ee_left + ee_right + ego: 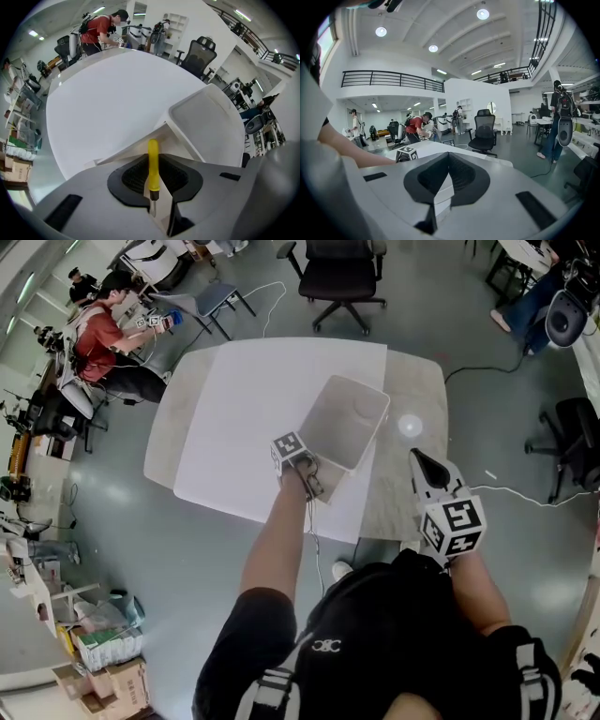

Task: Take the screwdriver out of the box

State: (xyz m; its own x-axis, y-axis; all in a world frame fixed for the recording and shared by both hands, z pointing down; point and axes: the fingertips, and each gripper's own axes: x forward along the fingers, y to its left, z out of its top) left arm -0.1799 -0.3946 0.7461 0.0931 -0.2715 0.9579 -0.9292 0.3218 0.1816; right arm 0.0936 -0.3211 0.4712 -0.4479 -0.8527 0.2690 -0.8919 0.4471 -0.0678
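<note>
A: What has the left claw (152, 154) got?

B: Its jaws are clamped on the yellow handle of the screwdriver (153, 171). The blade runs back between them, so it can likely be drawn straight up.

A: Is it out of the box (342, 418)?

B: Not by the look of it. That claw points steeply down at the box's near edge, above the white table (244, 427).

A: And the right claw (449, 161)?

B: Jaws together and empty, held well off to the side, probably just to keep clear
</note>
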